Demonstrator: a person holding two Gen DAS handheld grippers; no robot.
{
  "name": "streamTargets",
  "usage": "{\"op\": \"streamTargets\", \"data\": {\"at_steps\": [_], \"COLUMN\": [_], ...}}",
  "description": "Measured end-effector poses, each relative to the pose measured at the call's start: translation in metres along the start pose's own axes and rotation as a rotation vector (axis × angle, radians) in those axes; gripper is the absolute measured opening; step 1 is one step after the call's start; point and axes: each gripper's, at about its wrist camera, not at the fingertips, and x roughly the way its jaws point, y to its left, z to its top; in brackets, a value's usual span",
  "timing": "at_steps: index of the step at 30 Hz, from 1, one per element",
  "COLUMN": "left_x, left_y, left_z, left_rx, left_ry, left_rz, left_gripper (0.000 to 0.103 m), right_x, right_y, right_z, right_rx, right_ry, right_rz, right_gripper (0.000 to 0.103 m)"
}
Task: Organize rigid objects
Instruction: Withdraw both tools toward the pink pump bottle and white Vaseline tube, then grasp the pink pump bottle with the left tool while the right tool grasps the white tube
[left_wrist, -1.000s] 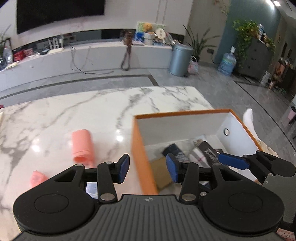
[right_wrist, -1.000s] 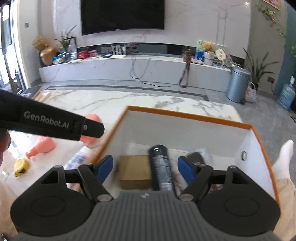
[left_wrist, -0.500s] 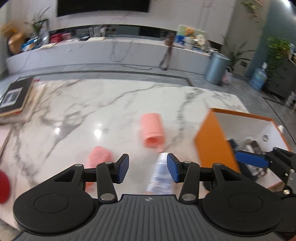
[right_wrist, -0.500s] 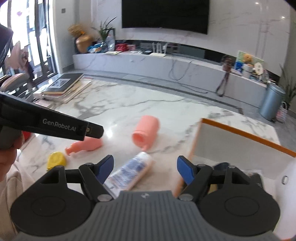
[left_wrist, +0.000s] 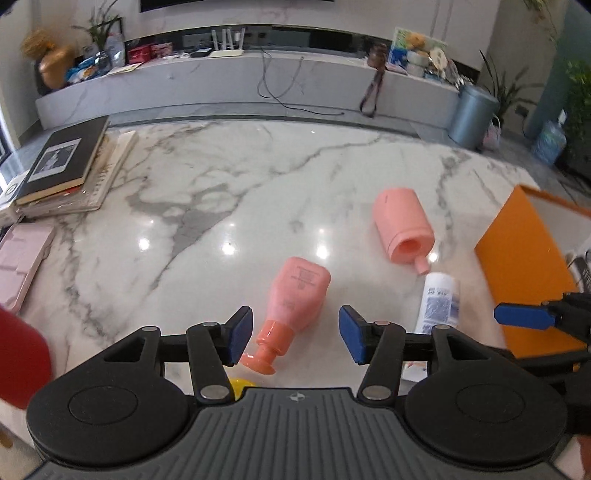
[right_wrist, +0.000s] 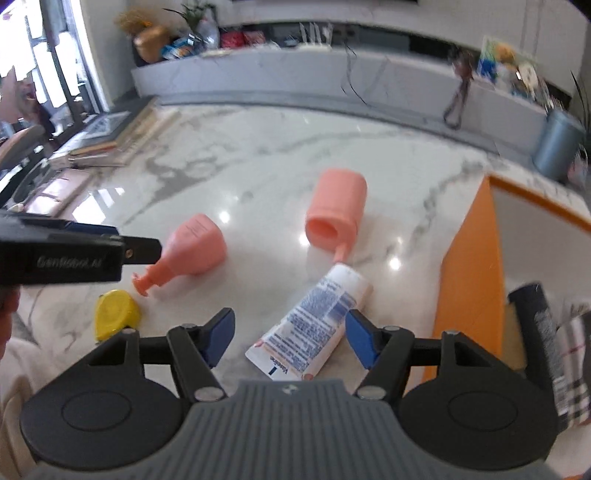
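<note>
A pink bottle (left_wrist: 297, 299) lies on the marble table (left_wrist: 221, 192), neck toward me, between the tips of my open, empty left gripper (left_wrist: 295, 338). It also shows in the right wrist view (right_wrist: 192, 247). A pink cup-shaped container (left_wrist: 402, 225) lies on its side farther right (right_wrist: 338, 210). A white and blue tube (right_wrist: 314, 321) lies between the tips of my open, empty right gripper (right_wrist: 290, 339). A yellow object (right_wrist: 114, 314) lies at the left. The orange box (right_wrist: 469, 280) stands at the right with a black can (right_wrist: 539, 321) inside.
A stack of books (left_wrist: 66, 166) and a pink case (left_wrist: 22, 258) lie at the table's left side. A red object (left_wrist: 18, 354) is at the near left edge. The left gripper's body (right_wrist: 66, 254) reaches in at the right wrist view's left.
Both grippers have swung left, away from over the orange box, to above the loose items on the table. The pink bottle and the tube now sit between the open tips.
</note>
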Motion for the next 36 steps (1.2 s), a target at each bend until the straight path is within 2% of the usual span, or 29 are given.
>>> {"op": "streamTargets", "data": {"at_steps": [5,6,7,14,20,24,29,31,36], "left_x": [0.021,0.026,0.030,0.056,0.072,0.078,0.082,0.082,0.079], "left_y": [-0.004,-0.003,-0.003,0.002,0.003,0.006,0.006,0.005,-0.001], "left_z": [0.001,0.002,0.004,0.012,0.009,0.009,0.008,0.008,0.007], "left_rx": [0.039,0.039,0.036,0.021,0.004,-0.014,-0.013,-0.008,0.009], "left_ry": [0.005,0.013,0.021,0.051,0.079,0.086,0.098,0.098,0.126], "left_rz": [-0.019,-0.016,-0.015,-0.010,-0.011,-0.013,-0.005,-0.002,0.006], "left_gripper": [0.071,0.072,0.072,0.072,0.067,0.057,0.053,0.053,0.052], "right_x": [0.025,0.030,0.034,0.058,0.072,0.076,0.080,0.080,0.076], "right_y": [-0.005,-0.007,-0.009,-0.021,-0.017,-0.008,-0.003,-0.002,-0.004], "right_z": [0.001,0.001,0.001,0.004,0.005,0.006,0.007,0.007,0.004], "right_rx": [0.067,0.084,0.106,0.187,0.159,0.092,0.016,-0.013,-0.044], "right_ry": [0.056,0.065,0.073,0.101,0.116,0.106,0.090,0.082,0.086], "right_rz": [-0.024,-0.027,-0.031,-0.034,-0.028,-0.040,-0.068,-0.083,-0.052], "right_gripper": [0.068,0.071,0.074,0.074,0.074,0.073,0.065,0.055,0.052]}}
